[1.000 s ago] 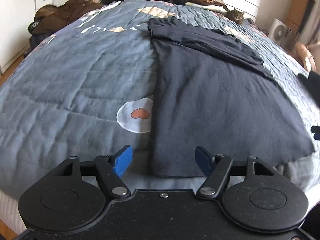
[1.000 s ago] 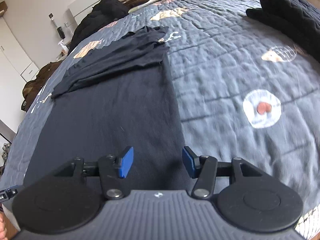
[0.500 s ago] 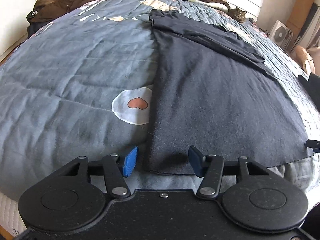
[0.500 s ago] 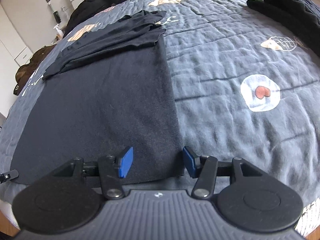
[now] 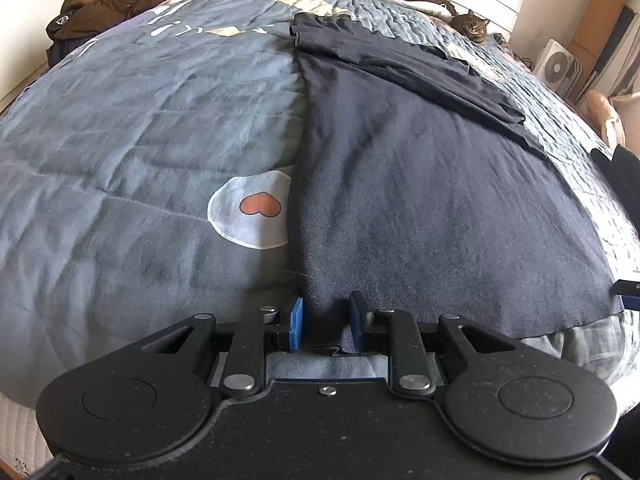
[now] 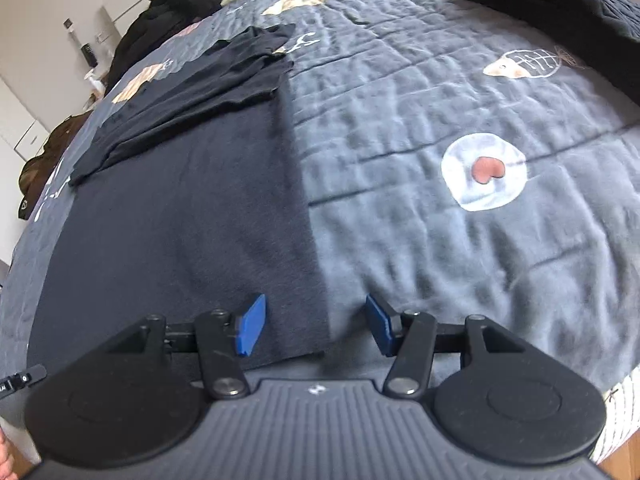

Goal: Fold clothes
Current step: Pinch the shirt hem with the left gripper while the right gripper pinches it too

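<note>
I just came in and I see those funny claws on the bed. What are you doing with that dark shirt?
A person is folding a dark navy cloth garment spread flat on the grey-blue quilted bedspread. The left gripper is closing its blue fingers around the garment's near left corner, which is bunched between them. The right gripper sits open over the near right corner, not pinching it yet. A tabby cat watches from the far end of the bed.

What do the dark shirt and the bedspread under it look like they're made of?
The dark shirt looks like soft matte cotton-type knit: no sheen, it drapes limp and bunches between the closing left gripper. The bedspread looks like quilted, printed woven fabric: stitched lines, puckering. Fibre itself can't be told.
</note>
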Demonstrator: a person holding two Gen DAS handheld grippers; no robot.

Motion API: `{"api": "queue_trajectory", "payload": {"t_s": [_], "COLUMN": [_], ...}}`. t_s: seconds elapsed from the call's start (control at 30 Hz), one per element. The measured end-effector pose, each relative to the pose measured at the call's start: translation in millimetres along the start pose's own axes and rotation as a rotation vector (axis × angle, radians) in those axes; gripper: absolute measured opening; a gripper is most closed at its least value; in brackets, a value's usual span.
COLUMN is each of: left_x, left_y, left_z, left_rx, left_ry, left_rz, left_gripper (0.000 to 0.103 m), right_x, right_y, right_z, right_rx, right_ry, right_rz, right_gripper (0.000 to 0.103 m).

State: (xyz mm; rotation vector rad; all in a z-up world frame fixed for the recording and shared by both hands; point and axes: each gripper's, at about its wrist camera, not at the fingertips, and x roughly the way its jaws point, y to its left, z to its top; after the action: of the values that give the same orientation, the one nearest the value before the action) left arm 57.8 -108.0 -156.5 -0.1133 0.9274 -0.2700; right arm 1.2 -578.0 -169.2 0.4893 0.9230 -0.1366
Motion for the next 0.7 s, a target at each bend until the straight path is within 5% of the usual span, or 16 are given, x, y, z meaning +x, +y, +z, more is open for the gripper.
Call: {"api": "queue_trajectory", "payload": {"t_s": [0.27, 0.33, 0.37, 0.4, 0.7], "left_x": [1, 1, 1, 1, -12], "left_y": [-1, -1, -1, -1, 5], "left_z": [0, 0, 0, 0, 4], "left_rx": [0.012, 0.011, 0.008, 0.005, -0.054], "left_ry": [0.002, 0.004, 0.005, 0.007, 0.005], "left_rz": [-0.003, -0.007, -0.012, -0.017, -0.070], "left_gripper": [0.019, 0.012, 0.010, 0.008, 0.005], "right_x": [6, 7, 7, 7, -9], "right_y": [5, 3, 1, 0, -11], "right_z": [-2, -2, -2, -1, -2], "right_rx": [0.016, 0.055, 0.078, 0.101, 0.277], "right_ry": [0.021, 0.023, 0.027, 0.031, 0.016], "right_rz": [0.034, 0.066, 0.083, 0.101, 0.231], "right_gripper": [0.059, 0.040, 0.018, 0.007, 0.003]}}
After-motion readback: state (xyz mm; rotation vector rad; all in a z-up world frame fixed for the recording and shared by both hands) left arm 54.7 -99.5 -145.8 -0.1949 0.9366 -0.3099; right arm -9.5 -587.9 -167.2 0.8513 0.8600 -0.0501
